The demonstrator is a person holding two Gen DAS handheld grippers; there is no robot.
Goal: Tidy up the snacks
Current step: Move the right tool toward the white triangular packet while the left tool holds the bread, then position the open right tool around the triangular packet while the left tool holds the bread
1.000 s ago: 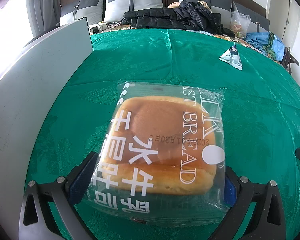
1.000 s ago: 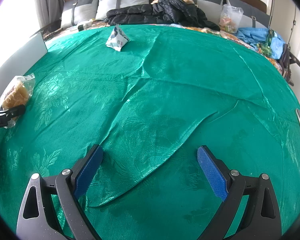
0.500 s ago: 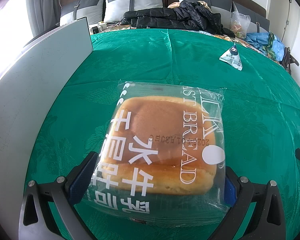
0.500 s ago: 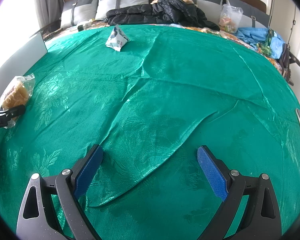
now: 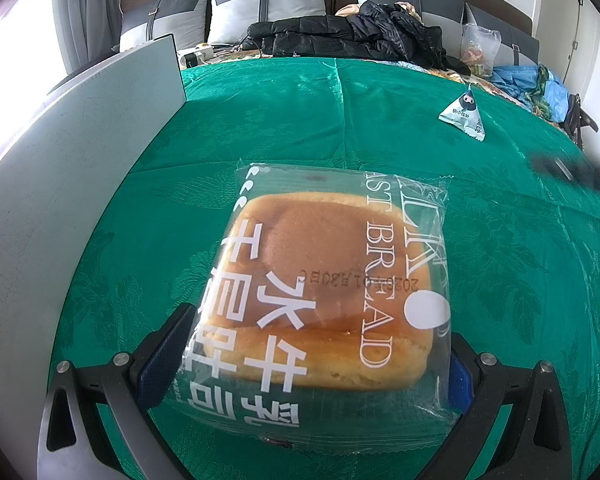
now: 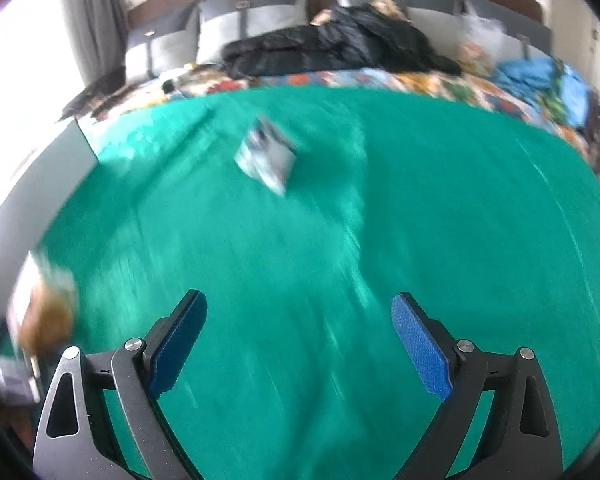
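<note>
While the bread packet (image 5: 328, 300) sits between the blue pads of the left gripper (image 5: 312, 356), both pads press its clear wrapper at the near corners, so the jaws are closed on it at about the packet's width. Packet: one golden-brown loaf in transparent film, white lettering ("BREAD" legible, plus other characters), lying flat and low over the green cloth (image 5: 380, 120); whether it rests on the cloth or is lifted just clear cannot be told.

Grey panel (image 5: 80, 152) stands upright along the left side of the cloth, near the packet but apart from it. Triangular snack pouch (image 5: 466, 114) sits far off to the right, well apart from the packet.

Right gripper (image 6: 298, 344): jaws wide open, nothing between the pads, only green cloth beneath (right view is smeared with motion blur). Same pouch (image 6: 266, 156) appears ahead of it, well apart. Bread packet (image 6: 50, 312) shows as a brown blur at that view's left edge.

Behind the cloth: black jacket (image 5: 352, 36) heaped against grey cushions (image 5: 268, 4).
</note>
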